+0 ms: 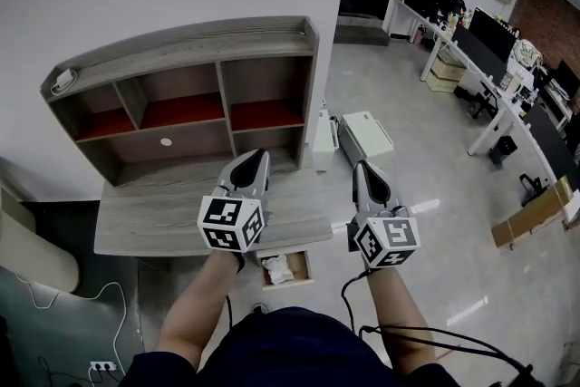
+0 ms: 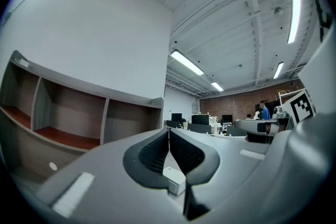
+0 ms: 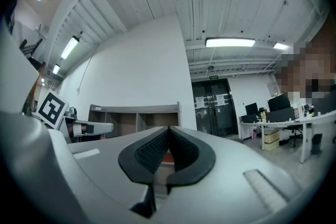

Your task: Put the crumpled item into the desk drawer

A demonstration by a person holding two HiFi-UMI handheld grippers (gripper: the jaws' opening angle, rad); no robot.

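A crumpled white item (image 1: pixel 276 268) lies inside the small open drawer (image 1: pixel 304 266), which sticks out under the front edge of the grey wooden desk (image 1: pixel 145 227). My left gripper (image 1: pixel 256 160) hovers over the desk's right part, jaws closed together with nothing between them. My right gripper (image 1: pixel 361 169) hangs just past the desk's right end, above the floor, also shut and empty. In the left gripper view the gripper (image 2: pixel 168 131) points level toward the shelf unit. In the right gripper view the gripper (image 3: pixel 168 128) shows its pads pressed together.
A shelf unit (image 1: pixel 181 95) with red-lined compartments stands at the back of the desk. White boxes (image 1: pixel 362 136) sit on the floor to its right. Office desks with monitors (image 1: pixel 489 41) line the far right. Cables and a power strip (image 1: pixel 100 367) lie lower left.
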